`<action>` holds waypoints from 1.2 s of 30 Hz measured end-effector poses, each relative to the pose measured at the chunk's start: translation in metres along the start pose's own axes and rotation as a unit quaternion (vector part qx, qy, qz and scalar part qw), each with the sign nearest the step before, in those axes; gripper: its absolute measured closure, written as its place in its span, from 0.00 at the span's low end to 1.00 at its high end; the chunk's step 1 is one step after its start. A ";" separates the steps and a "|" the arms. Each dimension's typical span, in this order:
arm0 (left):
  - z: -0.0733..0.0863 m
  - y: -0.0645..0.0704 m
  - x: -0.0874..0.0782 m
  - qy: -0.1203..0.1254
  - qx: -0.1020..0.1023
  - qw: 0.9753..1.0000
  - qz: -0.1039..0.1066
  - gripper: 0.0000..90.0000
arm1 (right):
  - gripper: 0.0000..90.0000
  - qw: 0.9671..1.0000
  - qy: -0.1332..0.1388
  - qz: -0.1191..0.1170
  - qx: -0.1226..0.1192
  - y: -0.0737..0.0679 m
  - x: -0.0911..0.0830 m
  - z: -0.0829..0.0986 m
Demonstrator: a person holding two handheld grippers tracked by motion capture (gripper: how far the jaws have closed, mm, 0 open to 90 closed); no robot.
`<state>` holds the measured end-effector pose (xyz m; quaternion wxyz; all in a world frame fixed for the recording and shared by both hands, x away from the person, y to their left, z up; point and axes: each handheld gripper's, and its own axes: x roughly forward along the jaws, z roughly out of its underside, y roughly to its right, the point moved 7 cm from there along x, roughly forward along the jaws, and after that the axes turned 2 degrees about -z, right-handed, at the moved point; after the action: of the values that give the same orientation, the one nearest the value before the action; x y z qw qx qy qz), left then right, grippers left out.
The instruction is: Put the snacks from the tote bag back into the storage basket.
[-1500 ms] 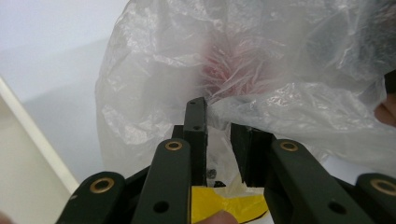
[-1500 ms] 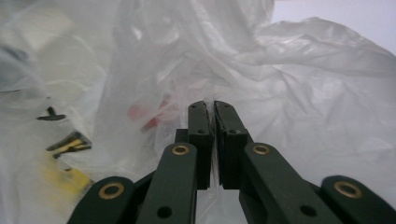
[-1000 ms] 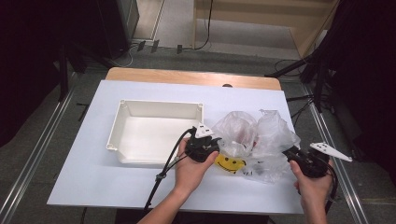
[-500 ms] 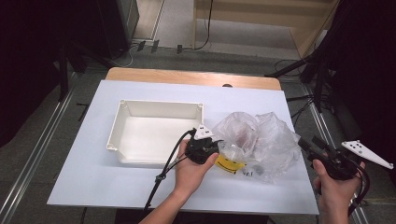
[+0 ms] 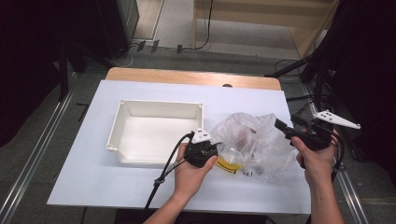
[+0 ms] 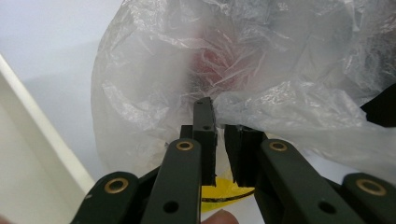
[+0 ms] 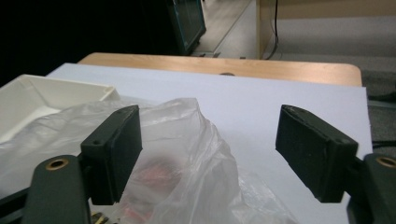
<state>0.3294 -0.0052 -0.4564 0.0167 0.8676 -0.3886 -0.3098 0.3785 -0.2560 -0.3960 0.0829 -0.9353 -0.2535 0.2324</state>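
My left claw (image 6: pixel 219 140) is pinched together on a fold of the clear plastic bag (image 6: pixel 261 79); in the left gripper view the two black jaws stand almost flush, with crinkled film caught between them right at the tips. Just under those tips a yellow patch (image 6: pixel 224 192) of something shows through the gap, touching the bag's lower edge. Beyond the tips the bag balloons up and away from me, and a blurred red thing (image 6: pixel 214 63) sits inside it, straight ahead of the jaws. Off to that claw's left runs the wall of the white tray (image 6: pixel 32 126), close beside the bag, though I cannot tell whether the two touch.

From above, my left hand (image 5: pixel 189 175) wraps that claw at the bag's near left corner, with the tray (image 5: pixel 154 108) on the far side of it, and its black cable (image 5: pixel 163 175) trails back toward me over the white table top (image 5: pixel 84 158).

My right claw (image 7: pixel 208 154) is spread wide with nothing between its jaws. It hangs over the bag's right side, the film (image 7: pixel 187 140) rising just ahead of and below its left jaw. From above it sits in my right hand (image 5: pixel 315 156) at the bag's right edge (image 5: pixel 275 144), apart from the left claw, with the bag between them. Farther out past it lie the bare table top and then the wooden edge (image 7: pixel 224 65).
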 end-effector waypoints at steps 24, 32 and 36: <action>0.022 0.006 0.001 0.010 -0.007 1.000 0.002 1.00 | 1.00 0.987 -0.027 0.154 0.036 0.069 0.053 0.017; 0.035 0.020 0.005 -0.004 -0.007 0.999 0.040 0.77 | 0.69 0.993 -0.015 0.114 0.039 0.067 0.053 0.033; 0.025 0.029 -0.010 0.020 0.013 0.999 0.034 0.48 | 0.46 0.996 0.012 0.076 0.036 0.053 0.028 0.020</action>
<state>0.2914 -0.0132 -0.4632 0.0240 0.8599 -0.4217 -0.2867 0.4135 -0.2866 -0.4386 0.1015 -0.9510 -0.1720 0.2359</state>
